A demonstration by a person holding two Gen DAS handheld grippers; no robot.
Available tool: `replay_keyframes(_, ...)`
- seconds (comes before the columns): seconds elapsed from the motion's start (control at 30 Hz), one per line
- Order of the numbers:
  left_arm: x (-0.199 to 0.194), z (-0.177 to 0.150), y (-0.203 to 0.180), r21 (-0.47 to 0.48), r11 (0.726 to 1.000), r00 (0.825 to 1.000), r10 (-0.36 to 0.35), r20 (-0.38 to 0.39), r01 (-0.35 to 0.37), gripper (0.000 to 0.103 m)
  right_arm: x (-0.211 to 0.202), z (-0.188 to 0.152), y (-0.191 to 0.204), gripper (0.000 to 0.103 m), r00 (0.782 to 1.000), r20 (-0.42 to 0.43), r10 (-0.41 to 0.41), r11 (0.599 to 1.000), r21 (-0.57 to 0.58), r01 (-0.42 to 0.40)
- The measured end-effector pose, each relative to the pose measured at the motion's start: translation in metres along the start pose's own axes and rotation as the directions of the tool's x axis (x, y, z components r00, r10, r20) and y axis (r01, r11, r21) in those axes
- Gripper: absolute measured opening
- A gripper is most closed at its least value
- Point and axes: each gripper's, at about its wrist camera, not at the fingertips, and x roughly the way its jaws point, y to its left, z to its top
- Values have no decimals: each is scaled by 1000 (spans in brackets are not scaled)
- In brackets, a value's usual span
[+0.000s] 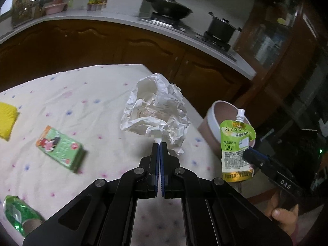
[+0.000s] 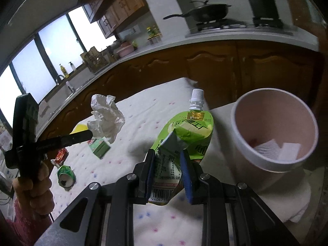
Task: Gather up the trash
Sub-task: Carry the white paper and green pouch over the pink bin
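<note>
My left gripper (image 1: pixel 159 143) is shut on a crumpled white paper ball (image 1: pixel 155 106) and holds it above the table; the ball also shows in the right wrist view (image 2: pixel 105 115). My right gripper (image 2: pixel 167 153) is shut on a green spouted juice pouch (image 2: pixel 184 135), held upright just left of the pink waste bin (image 2: pixel 274 127). The pouch (image 1: pixel 236 145) and the bin (image 1: pixel 213 119) also show at the right of the left wrist view. White scraps lie in the bin's bottom.
On the dotted tablecloth (image 1: pixel 92 94) lie a green carton (image 1: pixel 61 148), a crushed green can (image 1: pixel 18 215), a yellow item (image 1: pixel 6 119) and a red wrapper (image 2: pixel 61 154). Kitchen counter with wok (image 1: pixel 170 8) and pot (image 1: pixel 222 27) stands behind.
</note>
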Motion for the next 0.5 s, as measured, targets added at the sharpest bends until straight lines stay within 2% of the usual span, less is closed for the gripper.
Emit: replay_keyframes(0.5,20,8,-66,85,993,997,-74,-21,76,0,-49,2,-60,25,993,73,-92,993,73,87)
